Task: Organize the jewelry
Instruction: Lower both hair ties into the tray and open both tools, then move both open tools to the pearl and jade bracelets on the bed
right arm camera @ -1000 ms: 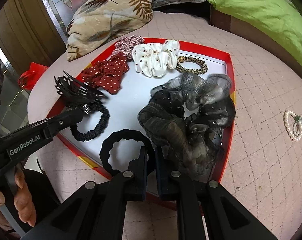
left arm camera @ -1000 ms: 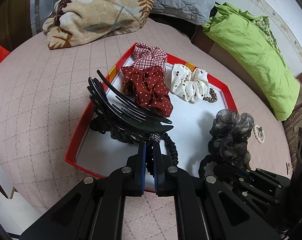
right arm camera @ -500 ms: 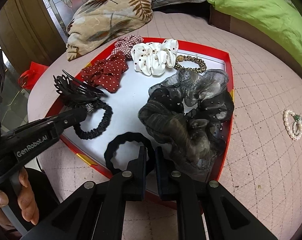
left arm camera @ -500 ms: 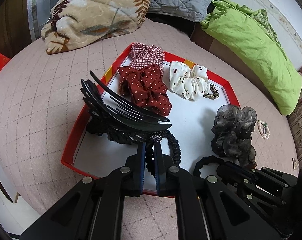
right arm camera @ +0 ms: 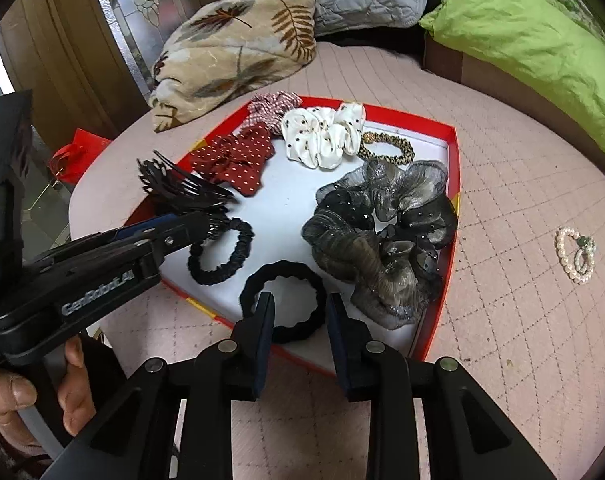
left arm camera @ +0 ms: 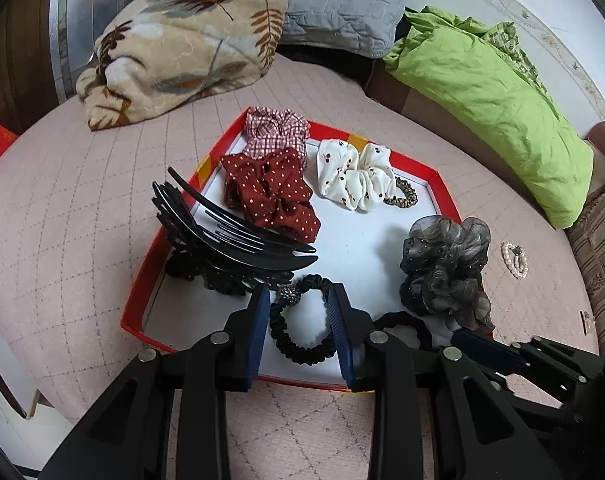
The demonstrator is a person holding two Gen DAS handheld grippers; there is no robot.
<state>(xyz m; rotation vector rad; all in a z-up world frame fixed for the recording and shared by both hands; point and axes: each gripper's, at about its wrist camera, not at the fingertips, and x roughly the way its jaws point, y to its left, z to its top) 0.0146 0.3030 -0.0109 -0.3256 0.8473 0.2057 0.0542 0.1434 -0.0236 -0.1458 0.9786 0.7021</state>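
A red-rimmed tray (left arm camera: 142, 276) (right arm camera: 454, 184) on the pink bed holds hair pieces. My left gripper (left arm camera: 298, 300) is open over a black hair tie with a beaded ball (left arm camera: 302, 344) (right arm camera: 218, 256), beside a black claw comb (left arm camera: 222, 236) (right arm camera: 178, 188). My right gripper (right arm camera: 298, 308) is open over a black ring scrunchie (right arm camera: 282, 300), next to a grey gauze scrunchie (right arm camera: 386, 236) (left arm camera: 446, 268). Both hair ties lie on the tray floor. A pearl bracelet (right arm camera: 576, 254) (left arm camera: 514, 260) lies on the bed to the right of the tray.
The tray's far part holds a dark red dotted scrunchie (left arm camera: 270, 192), a checked one (left arm camera: 276, 130), a white one (left arm camera: 354, 174) and a leopard hair tie (right arm camera: 388, 148). A leaf-print blanket (left arm camera: 182, 44), grey pillow (left arm camera: 342, 4) and green bedding (left arm camera: 482, 80) lie behind.
Both grippers have opened and let go of their hair ties, which now lie in the tray. Both grippers have drawn back a little toward the near edge.
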